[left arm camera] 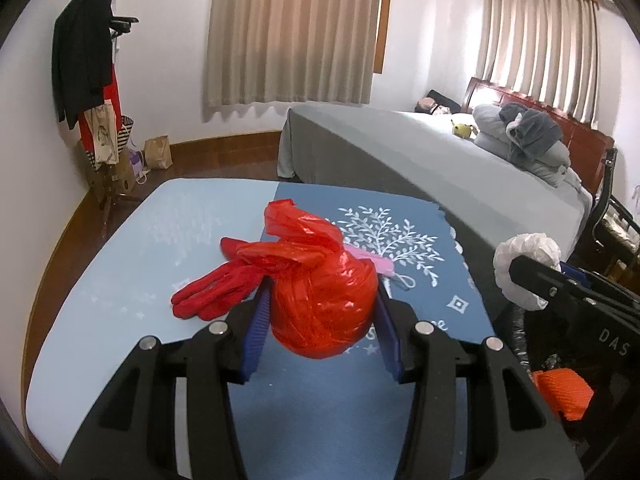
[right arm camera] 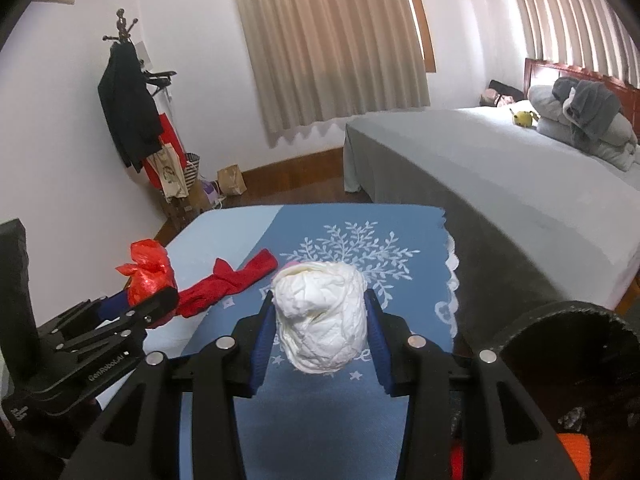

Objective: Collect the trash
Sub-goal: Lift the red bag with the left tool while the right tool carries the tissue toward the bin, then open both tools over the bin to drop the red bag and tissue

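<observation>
Beyond both sets of fingers a two-tone blue tablecloth with white leaf print, red glove lying left of the left gripper clamped on a knotted red plastic bag, right gripper clamped on a crumpled white paper wad, grey bed and beige curtains behind.

The left gripper was built of matte black plastic, with two forked arms cut through by long slots; four round silver screws were set across its knuckles; its fingers were lined with ribbed blue pads. The right gripper was made the same way, black with silver screws and blue pads. White letters reading "DAS" were printed on the right gripper's side; a small white word, not fully legible, was printed on the left gripper's side.
</observation>
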`<state>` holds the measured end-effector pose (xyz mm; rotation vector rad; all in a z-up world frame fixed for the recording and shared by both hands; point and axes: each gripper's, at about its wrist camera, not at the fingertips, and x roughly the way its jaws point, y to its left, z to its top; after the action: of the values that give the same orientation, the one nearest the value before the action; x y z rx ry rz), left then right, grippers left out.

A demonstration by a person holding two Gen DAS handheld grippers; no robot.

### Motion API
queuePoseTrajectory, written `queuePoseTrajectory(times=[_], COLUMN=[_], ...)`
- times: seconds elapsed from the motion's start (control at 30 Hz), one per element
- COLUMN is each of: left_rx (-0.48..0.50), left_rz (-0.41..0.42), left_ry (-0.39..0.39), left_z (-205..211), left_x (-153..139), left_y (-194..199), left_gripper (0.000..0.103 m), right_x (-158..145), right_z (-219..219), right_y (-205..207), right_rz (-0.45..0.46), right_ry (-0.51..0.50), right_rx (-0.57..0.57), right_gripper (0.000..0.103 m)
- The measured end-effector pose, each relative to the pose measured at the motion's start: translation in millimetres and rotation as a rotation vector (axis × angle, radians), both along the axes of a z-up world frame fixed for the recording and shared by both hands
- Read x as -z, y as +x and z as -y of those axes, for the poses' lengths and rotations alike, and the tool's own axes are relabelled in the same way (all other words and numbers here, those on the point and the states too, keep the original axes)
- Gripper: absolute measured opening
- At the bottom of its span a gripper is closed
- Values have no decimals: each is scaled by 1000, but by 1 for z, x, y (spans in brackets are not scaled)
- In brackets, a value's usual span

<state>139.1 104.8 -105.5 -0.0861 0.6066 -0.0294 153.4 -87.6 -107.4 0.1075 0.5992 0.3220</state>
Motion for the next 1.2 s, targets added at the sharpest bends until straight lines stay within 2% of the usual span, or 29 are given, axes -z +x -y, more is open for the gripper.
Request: queuePoseTrajectory(times=[0.6, 1.2], left_rx=[108, 282], left_rz=[82, 114], left_ry=[-9, -19], left_z=[53, 135], left_x=[-37, -49], left_y=[-39, -55], left_gripper=[46, 46], right_x=[-42, -52], right_z=[52, 117], right_y=[-54, -96], right_rz=[88, 112], right_ry=[1, -15], right_rx=[78, 234], right_gripper=[42, 42])
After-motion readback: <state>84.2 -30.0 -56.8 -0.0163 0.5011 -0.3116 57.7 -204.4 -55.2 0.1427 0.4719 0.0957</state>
